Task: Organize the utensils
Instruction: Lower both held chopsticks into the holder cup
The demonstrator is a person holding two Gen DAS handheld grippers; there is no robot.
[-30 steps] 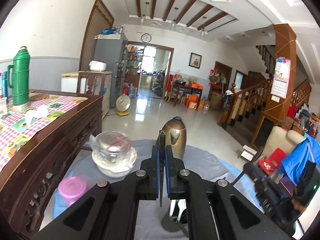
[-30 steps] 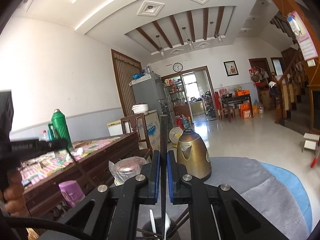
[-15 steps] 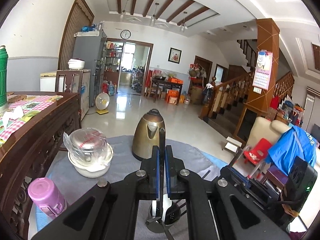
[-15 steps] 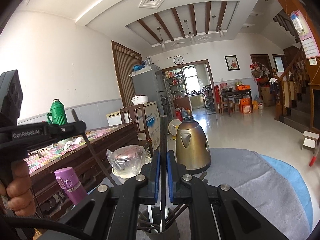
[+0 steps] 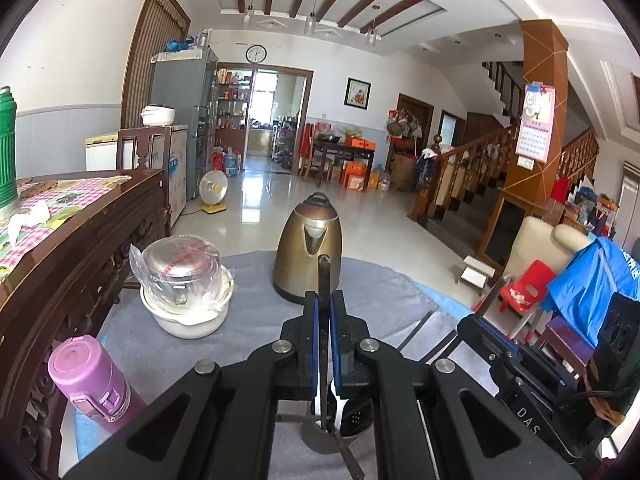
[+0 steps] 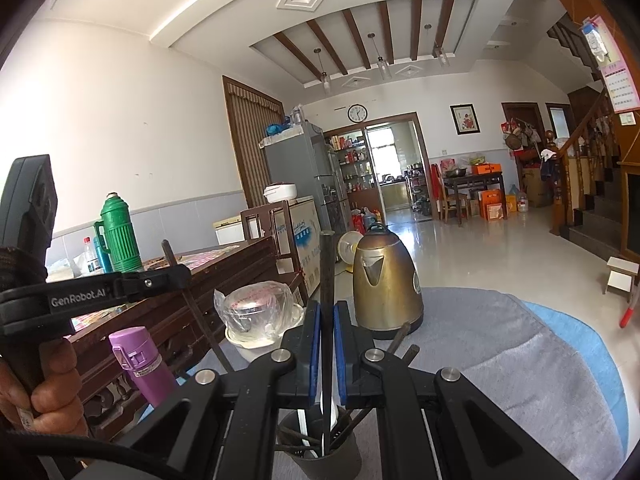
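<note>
Two dark slim chopsticks, one per gripper: left gripper (image 5: 325, 304) pinching chopstick (image 5: 324, 276), right gripper (image 6: 325, 312) pinching chopstick (image 6: 327, 264), both above grey cylindrical utensil cup (image 6: 320, 460) on grey cloth (image 6: 500, 344). Step: insertion. Next: lower tips into cup, release.

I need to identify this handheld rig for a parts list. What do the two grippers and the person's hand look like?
Both are black linkage grippers with silver pivot bolts and blue finger pads. The left gripper reads "GenRobot.AI" in white, with a black cable below. The left hand has a dark knit cuff.

left tool (image 5: 324, 308) clamps a dark chopstick (image 5: 323, 280) upright over the utensil cup (image 5: 320, 440).
</note>
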